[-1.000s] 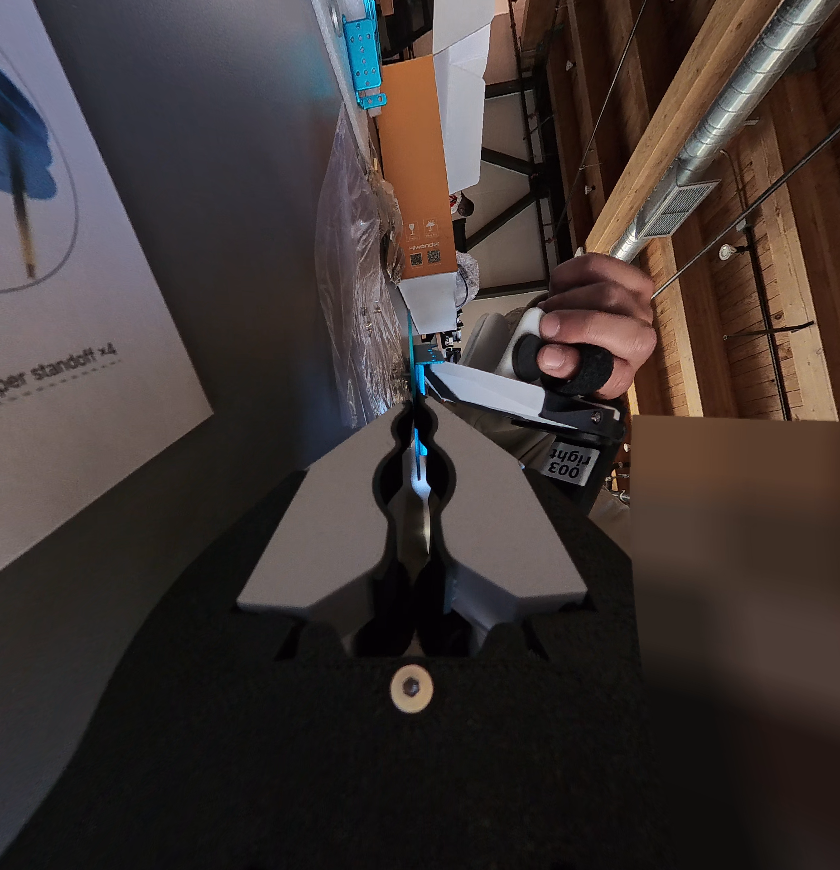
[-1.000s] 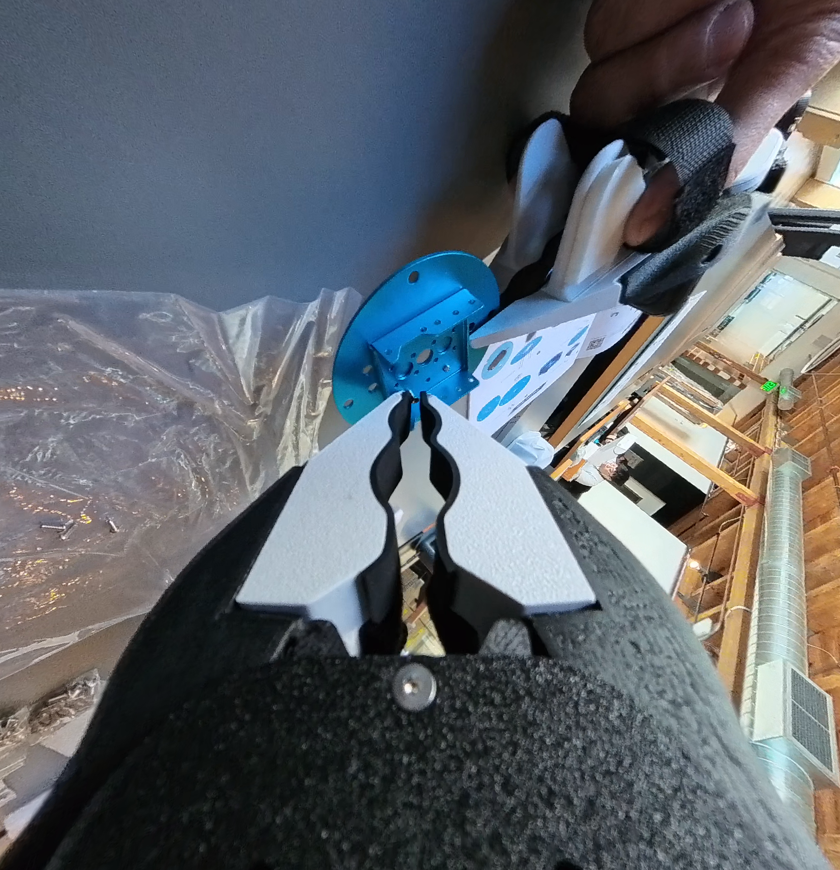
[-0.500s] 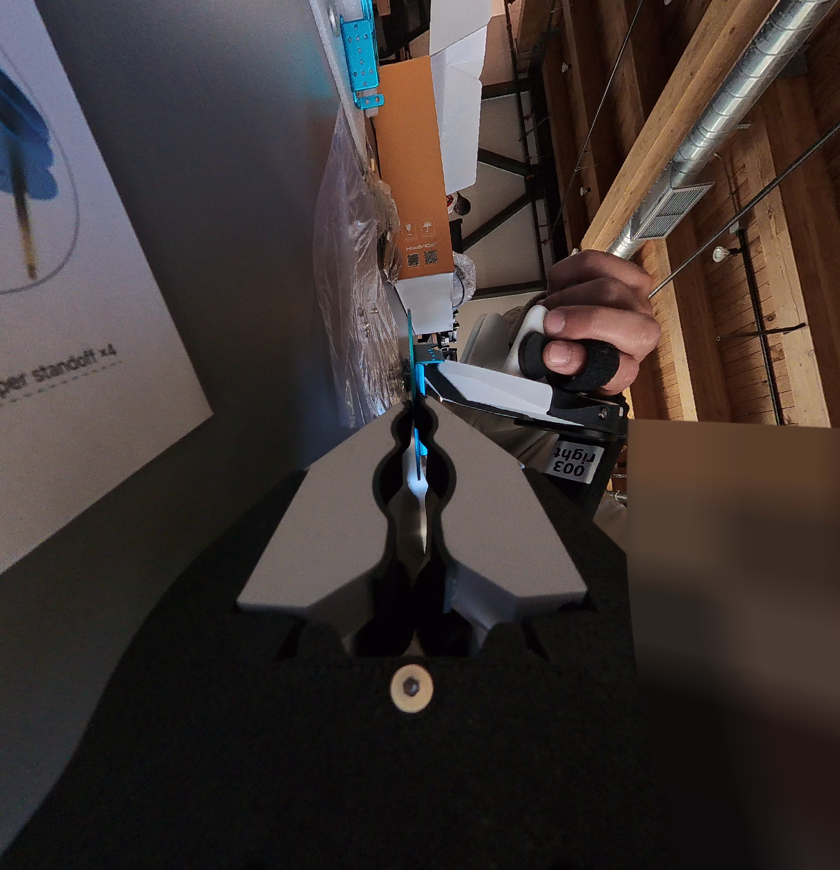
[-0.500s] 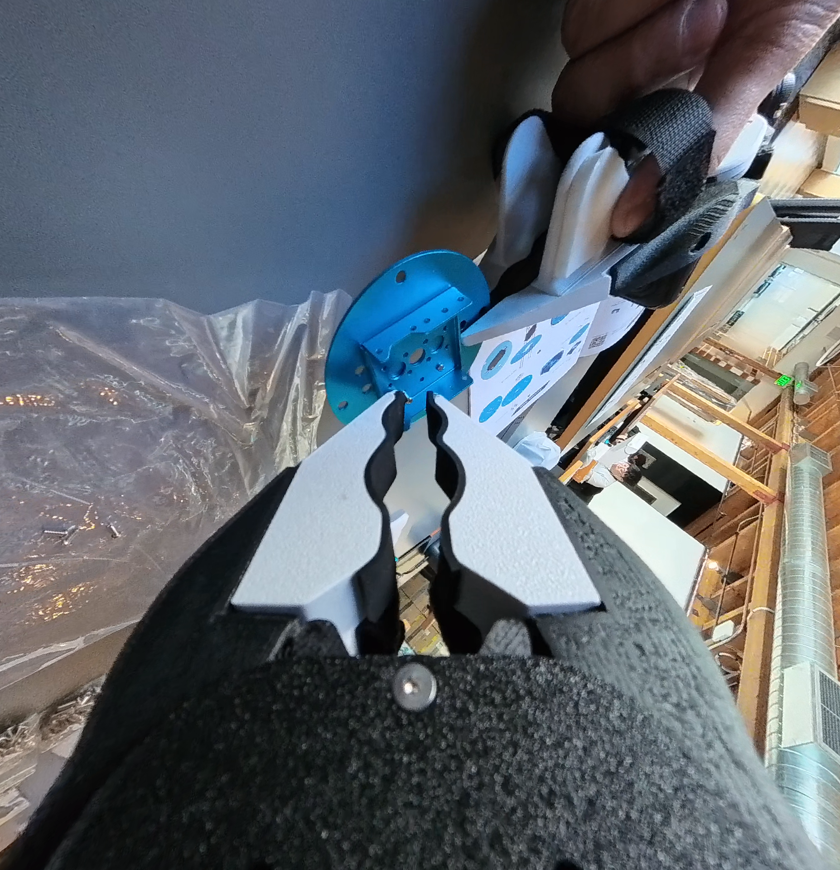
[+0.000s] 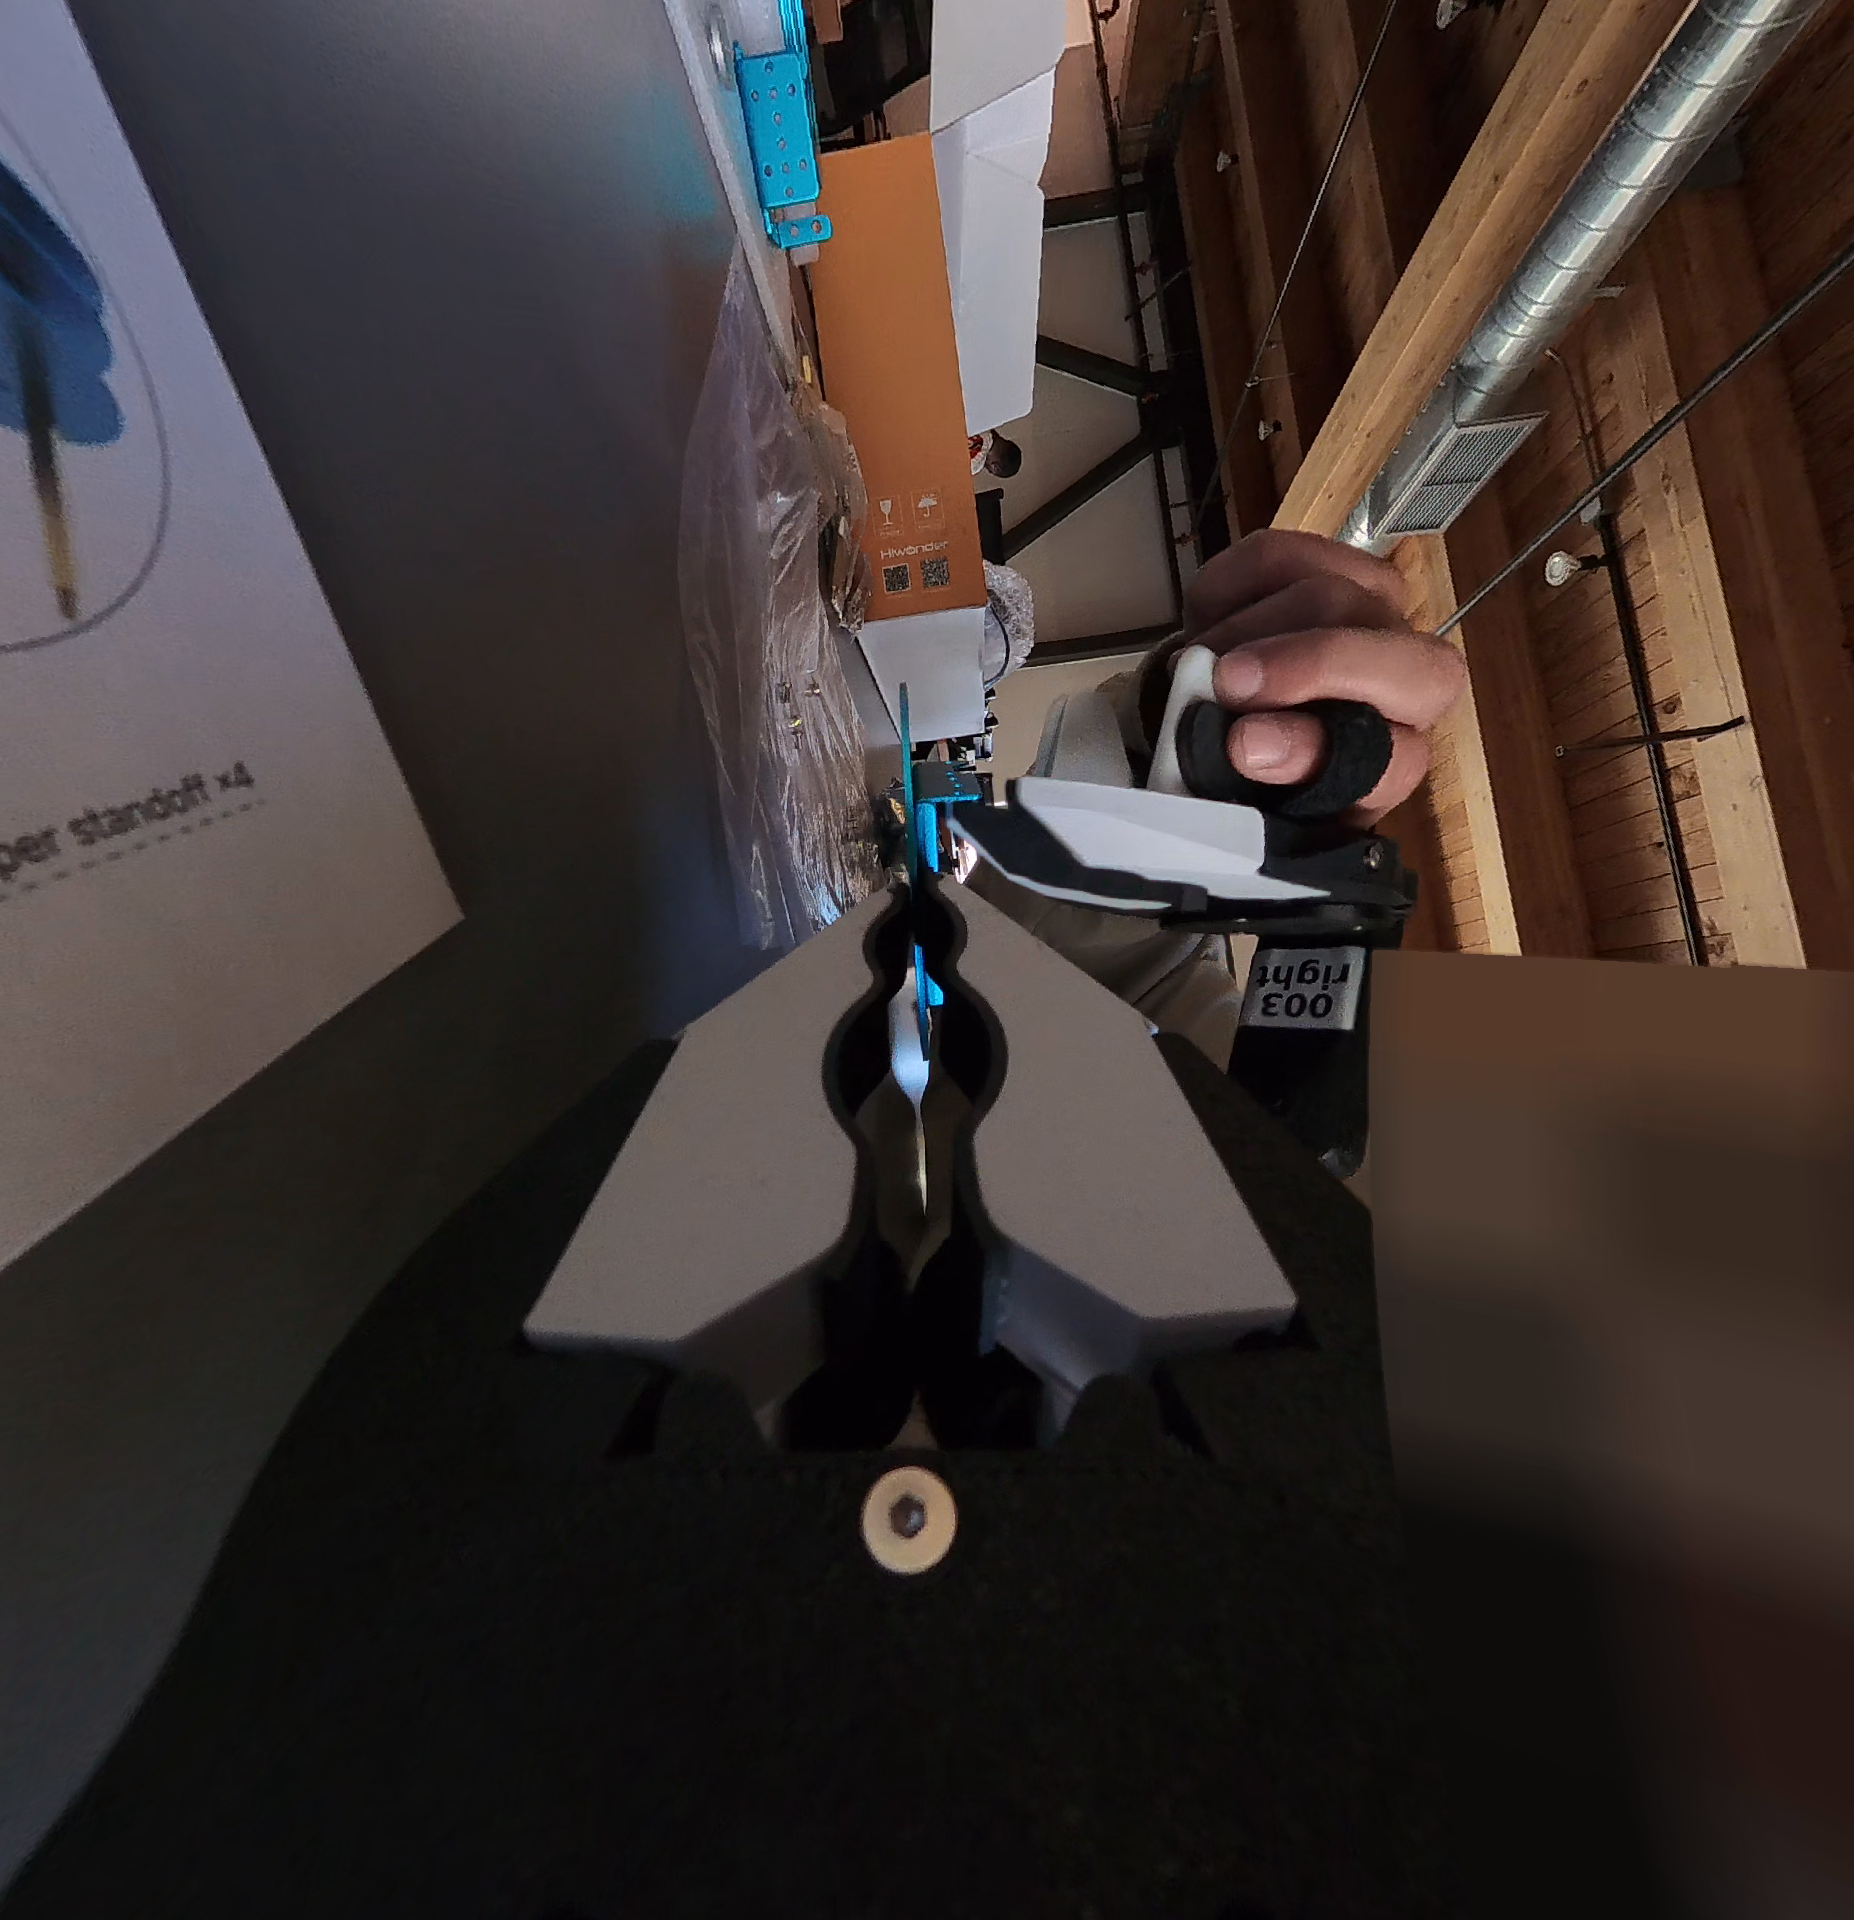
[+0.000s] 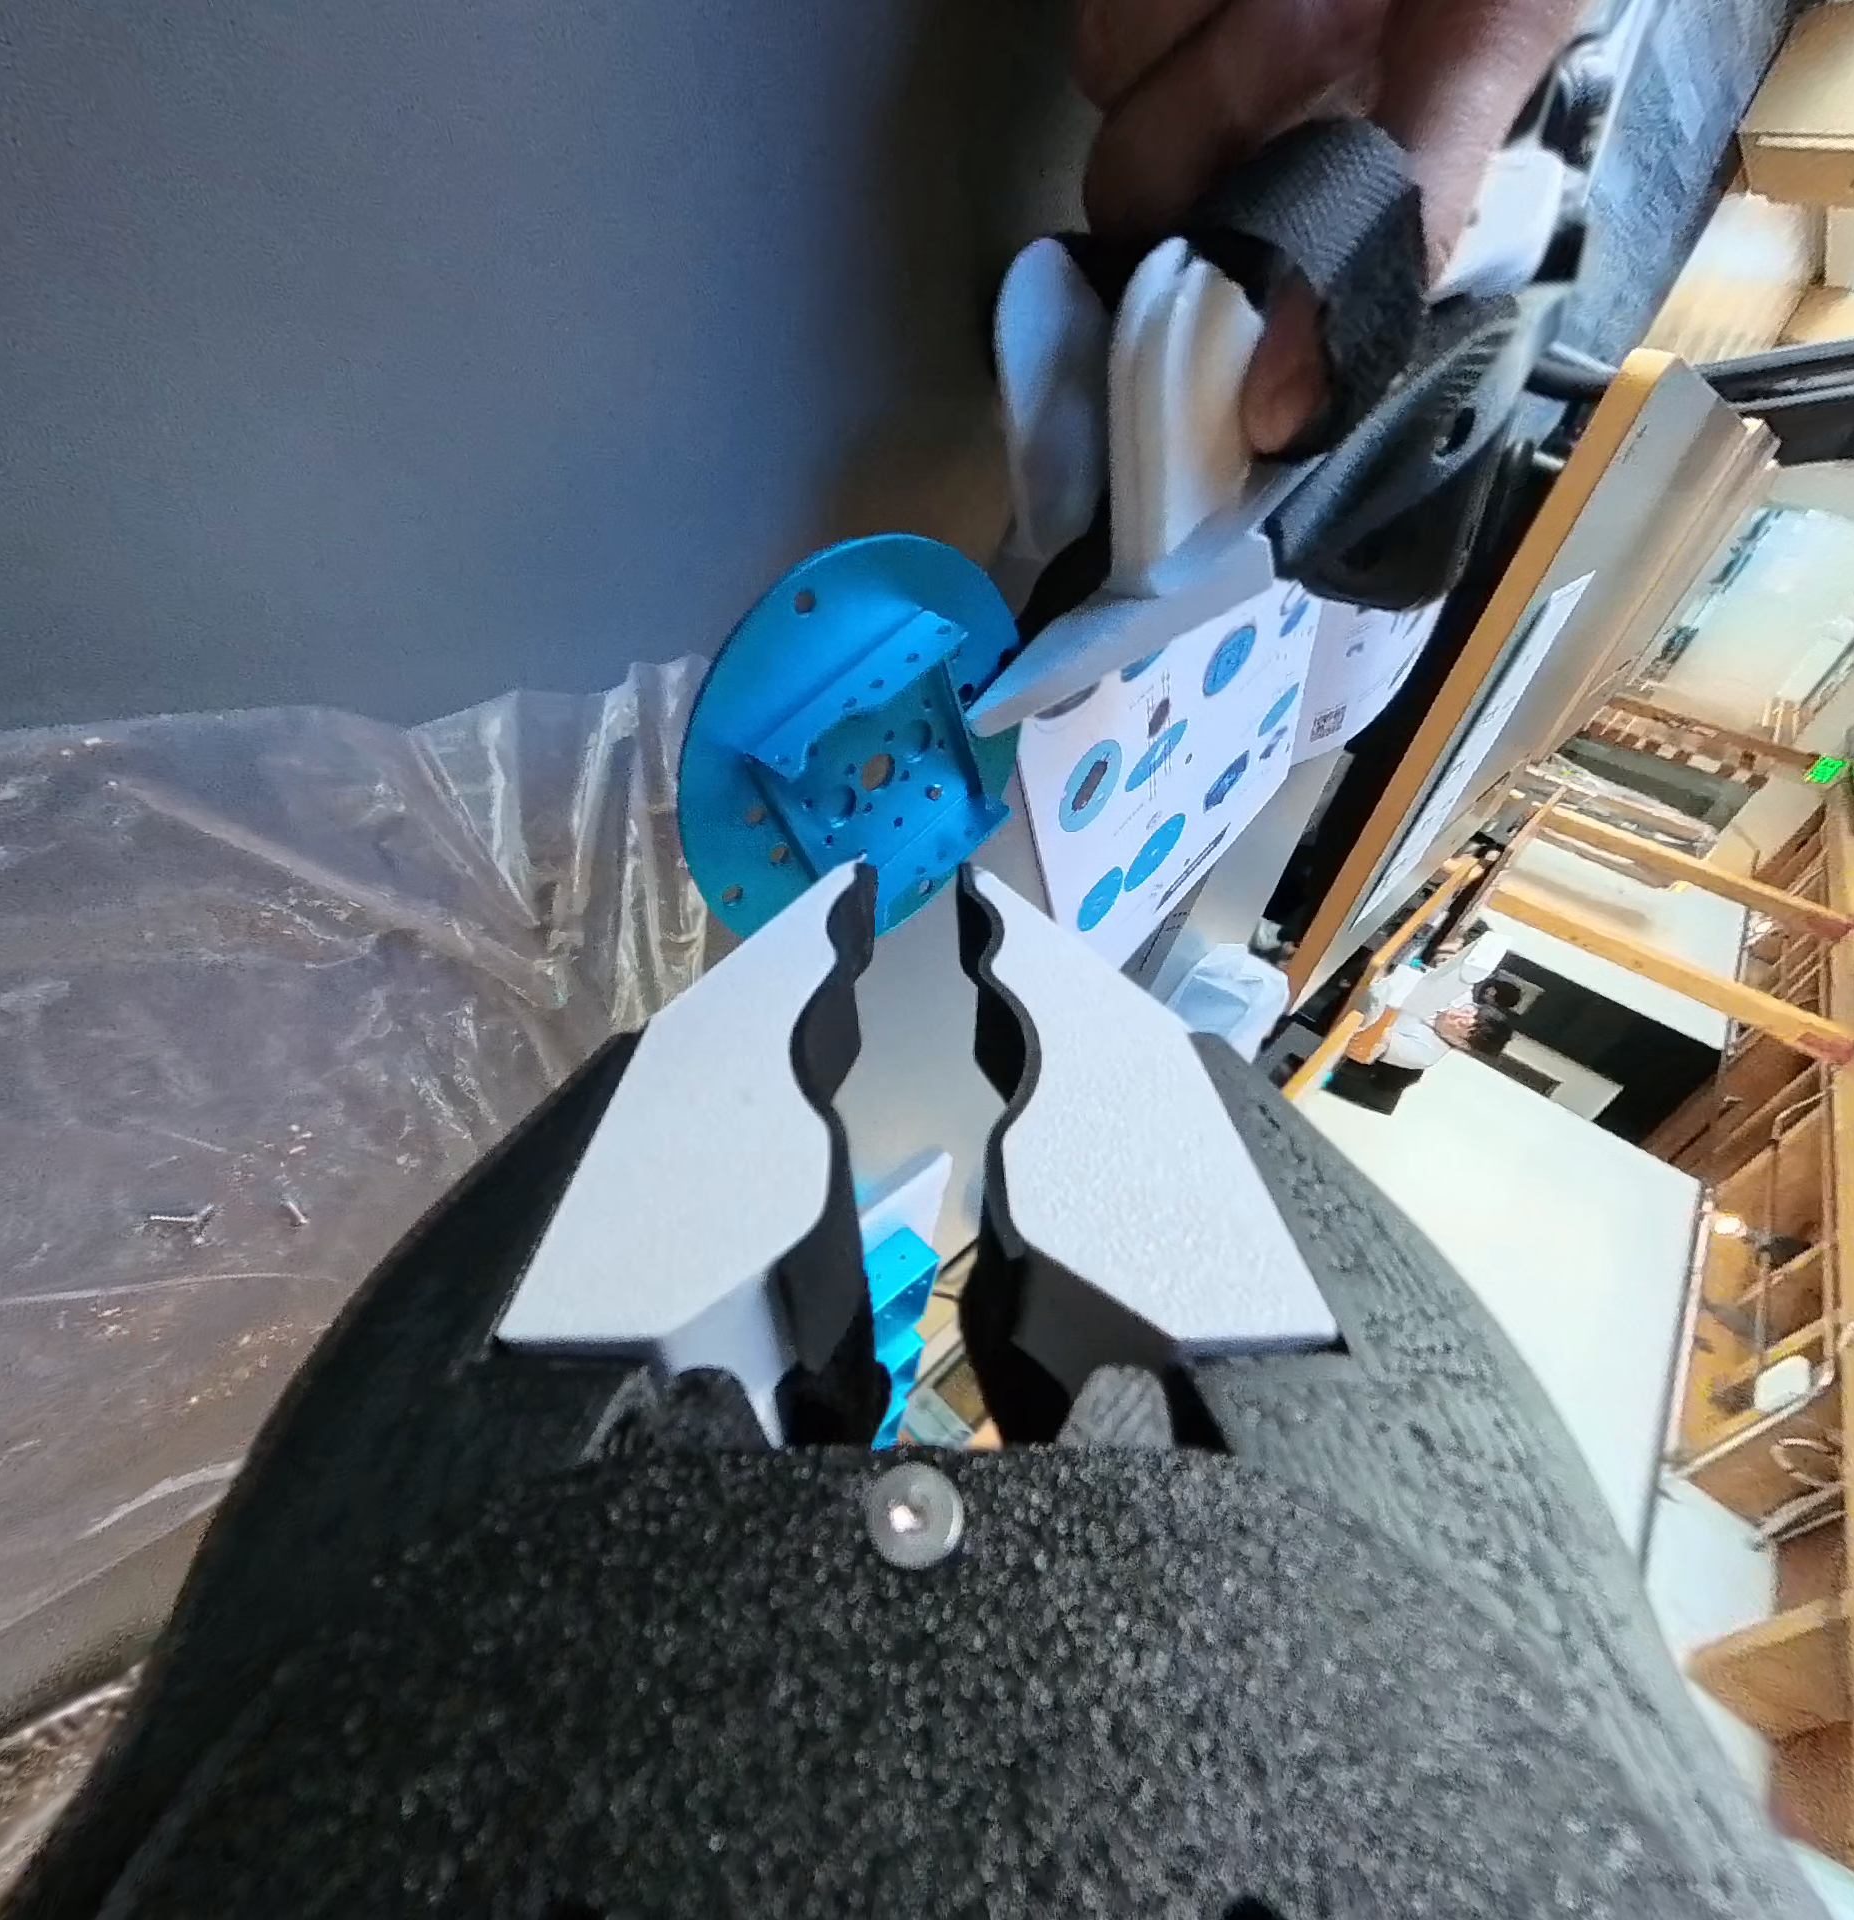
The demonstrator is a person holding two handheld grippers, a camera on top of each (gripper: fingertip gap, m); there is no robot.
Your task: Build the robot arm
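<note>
In the left wrist view, the left tongs [image 5: 918, 914] are seen clamped on the thin edge of a blue round metal plate [image 5: 925, 971], which is held edge-on between the pads, clear of the grey desk [image 5: 466, 312]. The right tongs [image 5: 970, 831] are seen just beyond, at the plate's far side, gripped by a hand [image 5: 1307, 665]. A clear plastic bag [image 5: 767, 665] and an orange cardboard box [image 5: 892, 416] lie farther off on the desk.

In the right wrist view, the right tongs [image 6: 915, 883] stand apart, holding nothing, their tips just beside a blue perforated bracket [image 6: 871, 769] fixed on the plate's face. The left tongs [image 6: 996, 707] are seen pinching the plate's right rim, though blur makes the contact hard to judge.

With so narrow an edge grip, the plate could be twisted or slipped loose if it were nudged by the right tongs.
</note>
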